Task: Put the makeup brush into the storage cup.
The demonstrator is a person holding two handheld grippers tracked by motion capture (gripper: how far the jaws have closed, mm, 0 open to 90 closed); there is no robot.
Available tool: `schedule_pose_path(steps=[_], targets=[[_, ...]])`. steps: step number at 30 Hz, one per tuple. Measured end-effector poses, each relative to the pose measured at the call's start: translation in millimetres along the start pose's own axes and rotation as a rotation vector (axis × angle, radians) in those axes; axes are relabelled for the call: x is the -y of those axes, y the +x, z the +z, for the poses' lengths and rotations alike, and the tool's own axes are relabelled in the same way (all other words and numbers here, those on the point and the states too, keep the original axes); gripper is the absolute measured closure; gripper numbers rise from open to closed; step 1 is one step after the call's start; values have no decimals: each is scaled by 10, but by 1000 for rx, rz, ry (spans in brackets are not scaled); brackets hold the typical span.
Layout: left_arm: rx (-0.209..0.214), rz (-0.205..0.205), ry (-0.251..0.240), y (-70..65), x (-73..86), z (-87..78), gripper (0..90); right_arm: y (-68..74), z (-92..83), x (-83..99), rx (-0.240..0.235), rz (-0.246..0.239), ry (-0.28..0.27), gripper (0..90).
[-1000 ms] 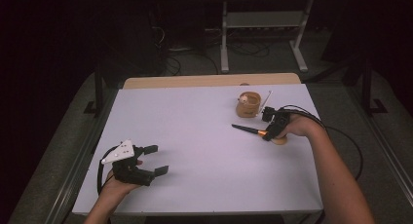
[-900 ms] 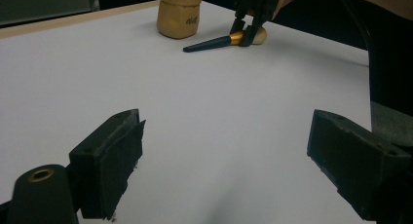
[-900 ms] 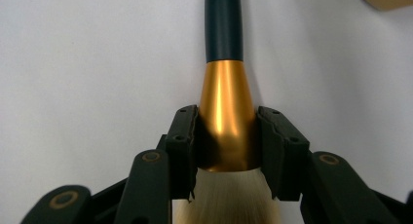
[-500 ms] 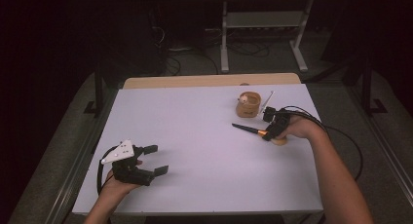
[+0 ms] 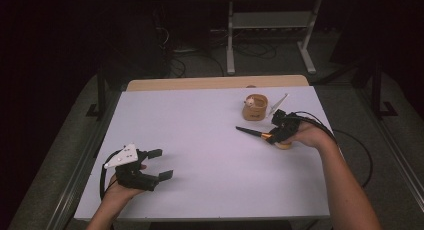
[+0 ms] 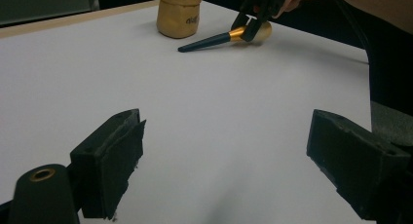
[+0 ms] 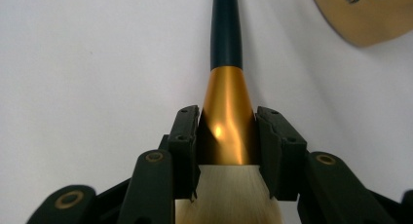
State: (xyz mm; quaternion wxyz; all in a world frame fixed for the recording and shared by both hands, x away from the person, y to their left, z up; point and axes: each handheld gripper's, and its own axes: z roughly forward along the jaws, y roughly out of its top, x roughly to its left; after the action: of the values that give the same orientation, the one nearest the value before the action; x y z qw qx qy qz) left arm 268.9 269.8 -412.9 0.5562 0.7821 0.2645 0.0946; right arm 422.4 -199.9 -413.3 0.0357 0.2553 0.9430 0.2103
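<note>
The room is dark all round, with a grey carpeted floor (image 5: pixel 60 155), a tangle of cables by the far wall and a pale metal stand (image 5: pixel 270 35) with splayed feet sitting behind everything. Then the counter (image 5: pixel 210 140): a big plain white top, matte and bare over most of its area, with a strip of light wood showing along its far edge and dark frame rails down the sides. Person's forearms come in from the near edge, one on each side. On the near left, the left tool (image 5: pixel 159 163) sits low over the white surface with its two black jaws standing wide apart, nothing between them; the left gripper view (image 6: pixel 224 156) shows bare counter in the gap. Over on the far right there's a small tan cup (image 5: pixel 255 107) with some dark lettering on it, and a thin pale stick lying just beside it. Just in front of that, the right tool (image 5: pixel 274 135) is clamped on a brush (image 5: pixel 252 132). The right gripper view (image 7: pixel 228 136) shows both pads pressed on the gold ferrule, pale bristles toward the hand, dark handle pointing away across the counter. From the high view the brush sits low, the handle slanting out toward the middle; can't tell whether the tip touches the surface.
</note>
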Motion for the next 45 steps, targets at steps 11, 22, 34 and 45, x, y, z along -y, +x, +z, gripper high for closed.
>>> schedule_pose_path(steps=[11, 22, 34, 45], targets=[[-1, -7, -1, -2, 1, -2, 130, 94, -54, 159, 27, 68, -138, 614], [-3, -7, 2, 6, -1, -3, 129, 231, -178, 170, 21, 80, -242, 615], [27, 16, 17, 10, -97, 49, 129, 305, -229, 144, -28, 47, -281, 615], [97, 41, 35, 52, -260, 146, 124, 458, -336, 85, -77, 1, -325, 615]])
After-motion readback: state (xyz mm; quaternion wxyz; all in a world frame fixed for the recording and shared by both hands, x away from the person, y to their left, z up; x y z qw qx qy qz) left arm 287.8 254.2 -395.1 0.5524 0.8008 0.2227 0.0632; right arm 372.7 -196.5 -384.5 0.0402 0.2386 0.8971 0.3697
